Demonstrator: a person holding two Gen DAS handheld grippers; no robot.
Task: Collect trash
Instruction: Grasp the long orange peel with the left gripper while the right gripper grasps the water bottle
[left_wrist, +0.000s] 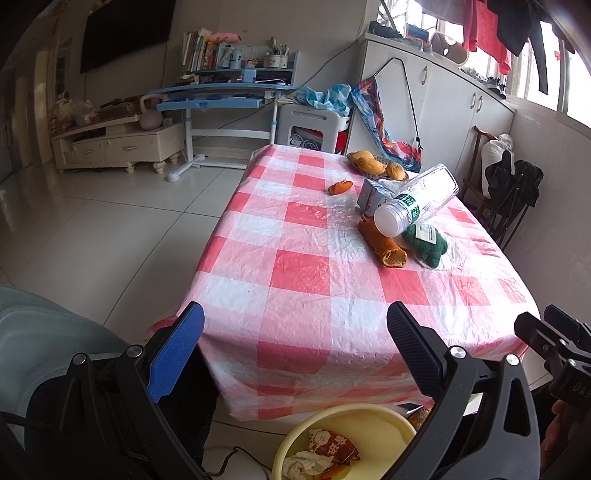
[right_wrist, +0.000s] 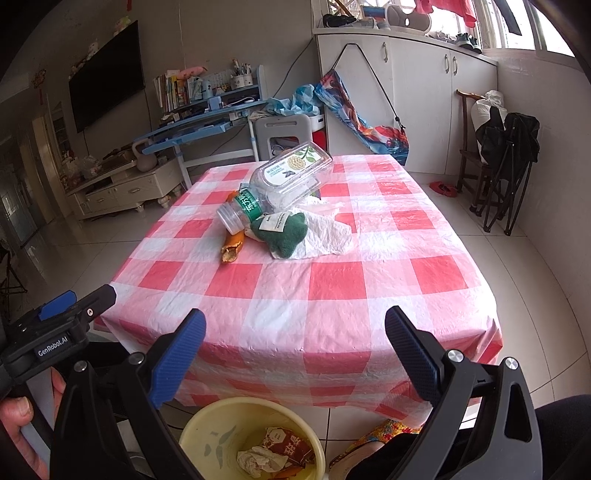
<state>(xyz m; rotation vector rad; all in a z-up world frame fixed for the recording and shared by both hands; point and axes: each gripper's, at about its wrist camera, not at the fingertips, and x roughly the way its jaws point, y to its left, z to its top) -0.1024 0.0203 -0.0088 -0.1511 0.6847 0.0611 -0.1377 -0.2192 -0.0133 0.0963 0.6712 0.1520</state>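
Nearest the cameras, at the bottom centre of both frames, a yellow bin (right_wrist: 221, 424) stands on the floor below the table edge, holding a crumpled tissue (right_wrist: 258, 461) and a red snack wrapper (right_wrist: 291, 446). The left gripper (left_wrist: 295, 332) and the right gripper (right_wrist: 295, 336) both hang above the bin with jaws spread wide and nothing between them. Beyond them, the red-and-white checked tablecloth (right_wrist: 332, 280) fills mid-frame. On it, centre-left in the right wrist view, lie an orange peel (right_wrist: 232, 247), a green cloth (right_wrist: 284, 232) on a white napkin (right_wrist: 328, 236), and a clear plastic bottle (right_wrist: 280, 184) tipped on its side. Farther back in the left wrist view are a small carton (left_wrist: 373, 194), a second peel scrap (left_wrist: 340, 187), and a dish of yellow fruit (left_wrist: 376, 164).
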